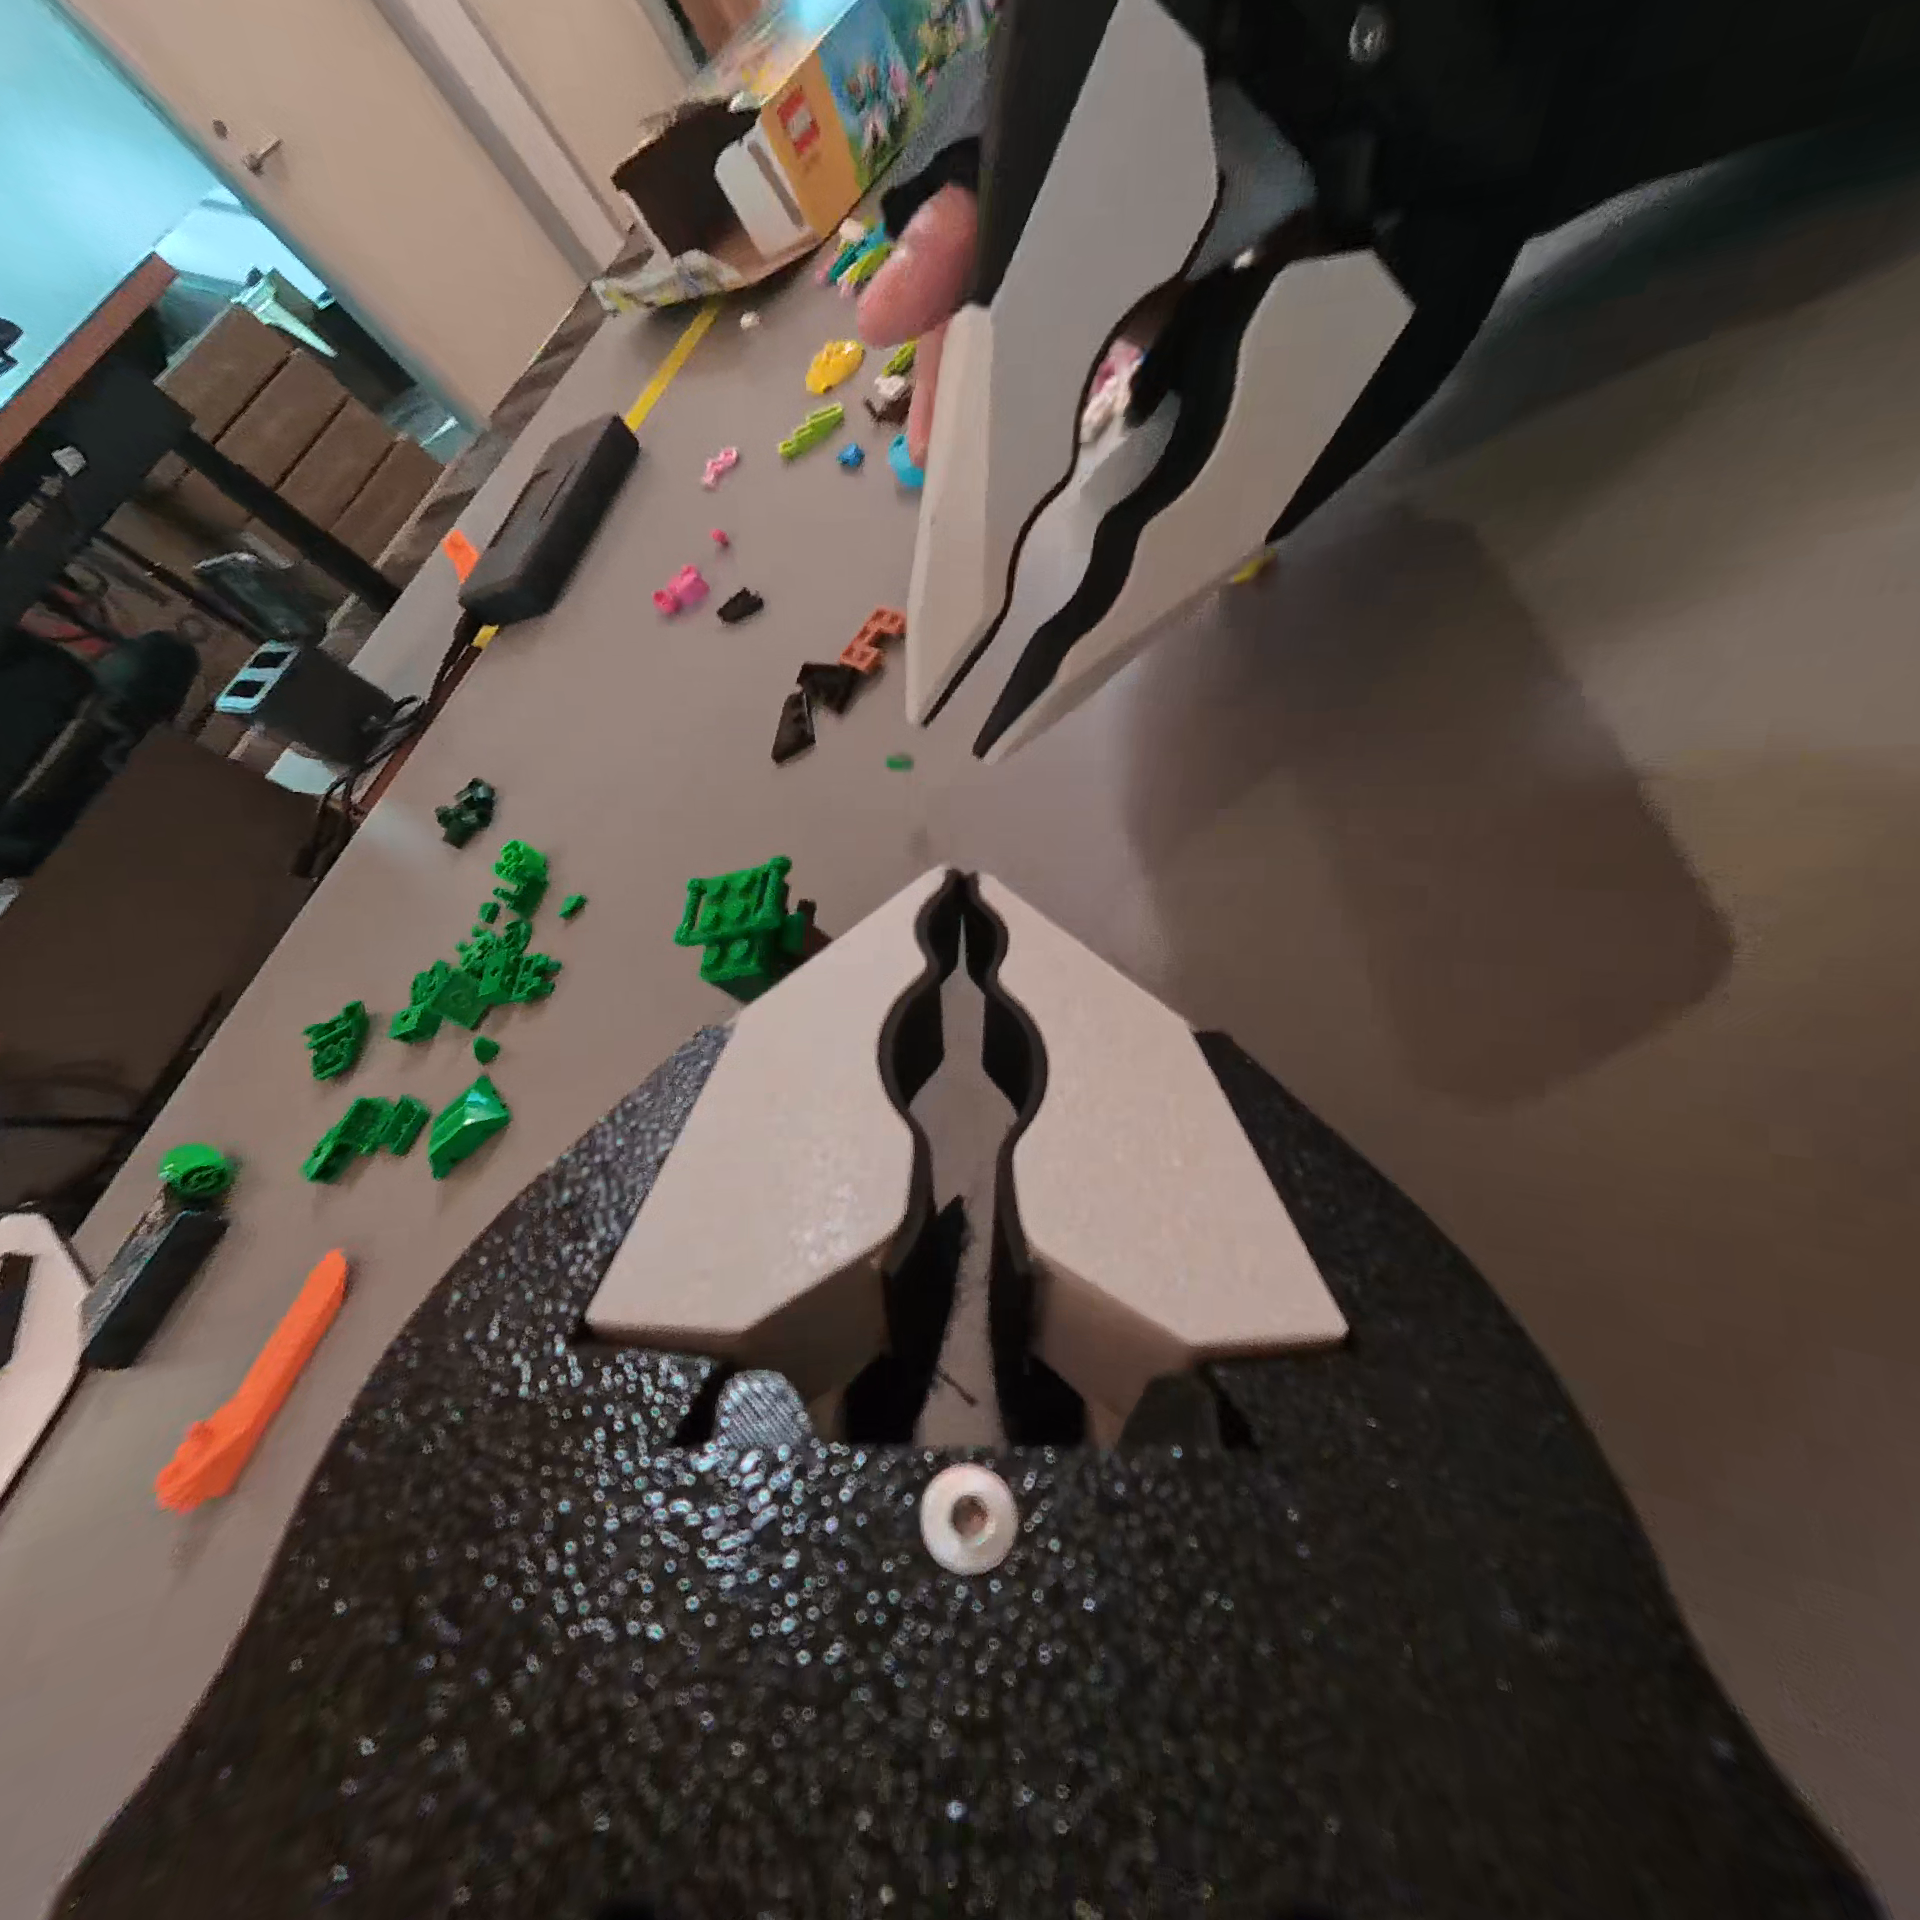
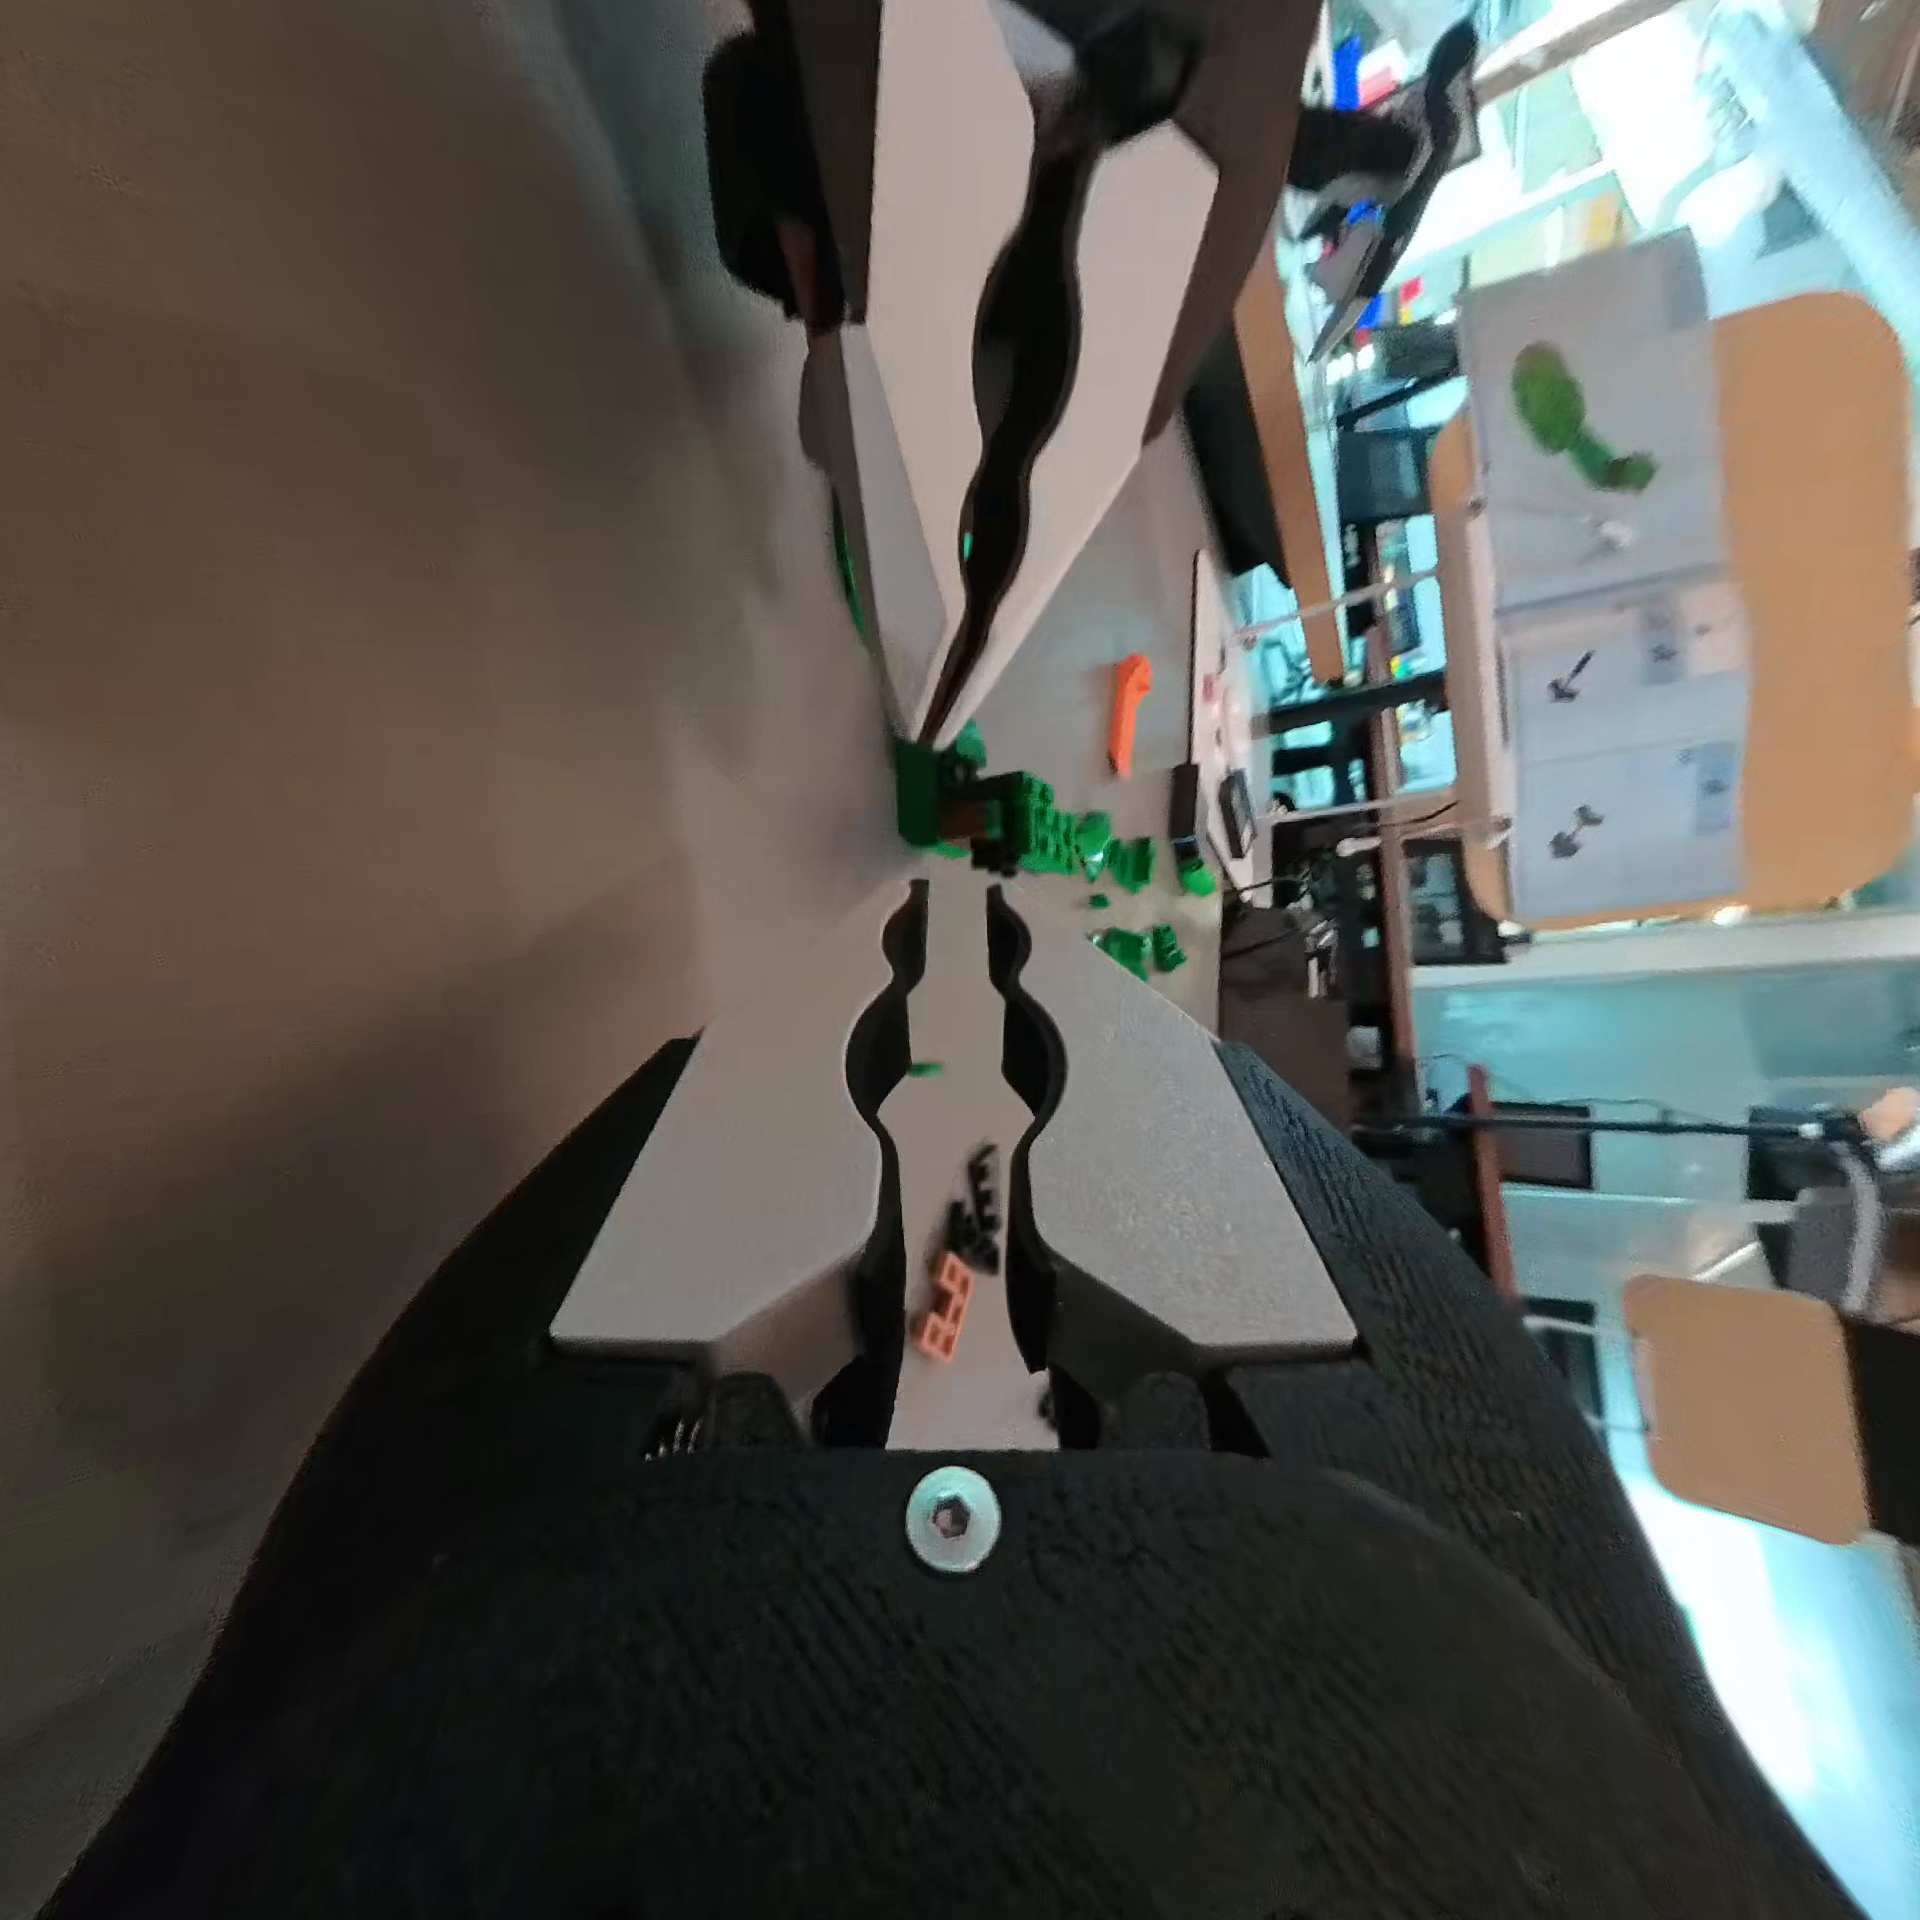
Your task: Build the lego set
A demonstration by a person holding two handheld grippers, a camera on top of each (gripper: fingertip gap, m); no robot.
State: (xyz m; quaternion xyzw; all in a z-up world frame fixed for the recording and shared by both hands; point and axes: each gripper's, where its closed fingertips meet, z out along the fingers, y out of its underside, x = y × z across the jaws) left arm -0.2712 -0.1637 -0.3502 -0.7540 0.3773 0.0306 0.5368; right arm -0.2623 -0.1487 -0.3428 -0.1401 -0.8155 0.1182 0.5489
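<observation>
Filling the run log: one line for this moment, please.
left gripper: shut, empty | right gripper: open, empty | green brick assembly: on grey table

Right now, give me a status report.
Left tool shut, empty. Right tool slightly open, empty. Green build on table, untouched. Loose green pieces nearby.

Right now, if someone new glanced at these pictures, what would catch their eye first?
Two pale grippers, tips nearly meeting over the grey table: the left gripper shut, the right gripper slightly apart and empty. Next, bright green bricks scattered left of them, with a small green build by the left tips, and an orange tool at the table's edge.
</observation>
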